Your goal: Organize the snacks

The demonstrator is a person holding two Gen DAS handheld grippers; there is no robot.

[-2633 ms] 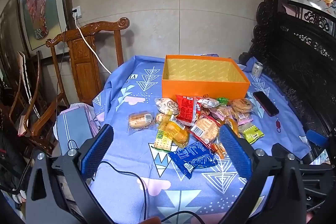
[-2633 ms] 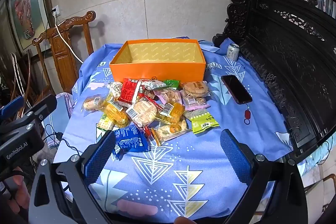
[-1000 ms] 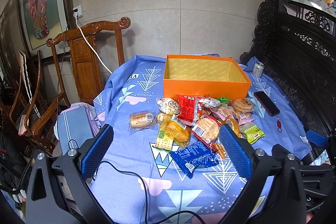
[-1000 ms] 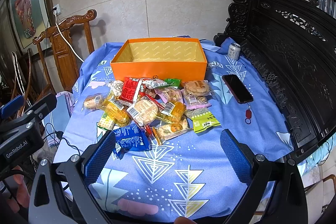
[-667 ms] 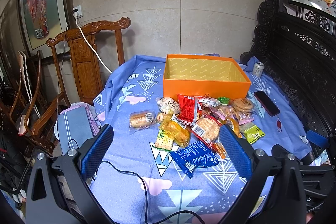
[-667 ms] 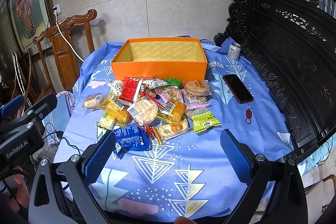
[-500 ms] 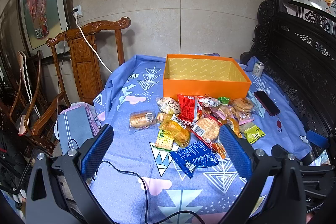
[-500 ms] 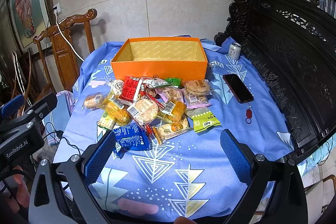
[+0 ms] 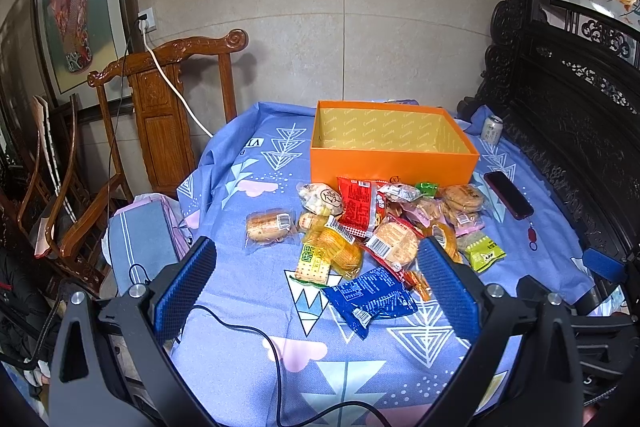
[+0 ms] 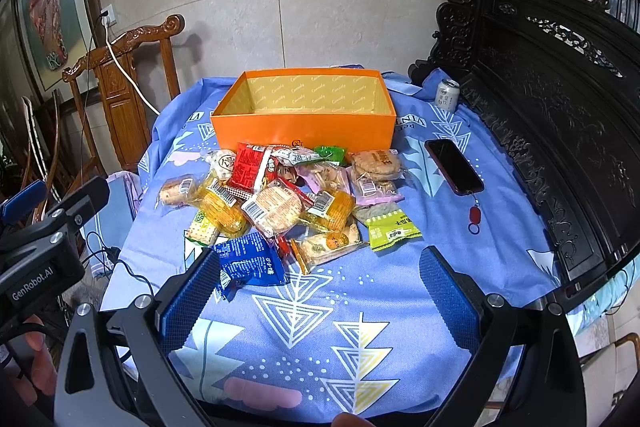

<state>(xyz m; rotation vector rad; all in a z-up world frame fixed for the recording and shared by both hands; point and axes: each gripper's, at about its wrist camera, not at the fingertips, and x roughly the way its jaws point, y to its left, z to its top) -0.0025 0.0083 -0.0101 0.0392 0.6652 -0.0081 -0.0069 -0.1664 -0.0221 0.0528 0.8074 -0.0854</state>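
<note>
An empty orange box [image 9: 394, 157] [image 10: 304, 125] stands at the far middle of a blue-clothed table [image 9: 240, 347] [image 10: 360, 339]. In front of it lies a heap of several wrapped snacks, among them a blue packet [image 9: 370, 299] [image 10: 250, 259], a red packet [image 9: 360, 205] [image 10: 250, 167], a green packet [image 9: 484, 255] [image 10: 392, 227] and a lone bread roll packet [image 9: 267, 227] [image 10: 176, 191]. My left gripper [image 9: 318, 291] hovers open above the near table, short of the heap. My right gripper [image 10: 320, 299] is open too, nothing between its fingers.
A black phone [image 9: 508, 195] [image 10: 454, 166] with a red tag and a drink can [image 9: 491, 129] [image 10: 446, 95] lie right of the box. A carved wooden chair [image 9: 168, 115] stands left, dark carved furniture [image 10: 560, 107] right. A black cable [image 9: 256, 339] crosses the near cloth.
Both views have crept slightly closer to the table. Snacks and box have not moved, and both grippers stay open.
</note>
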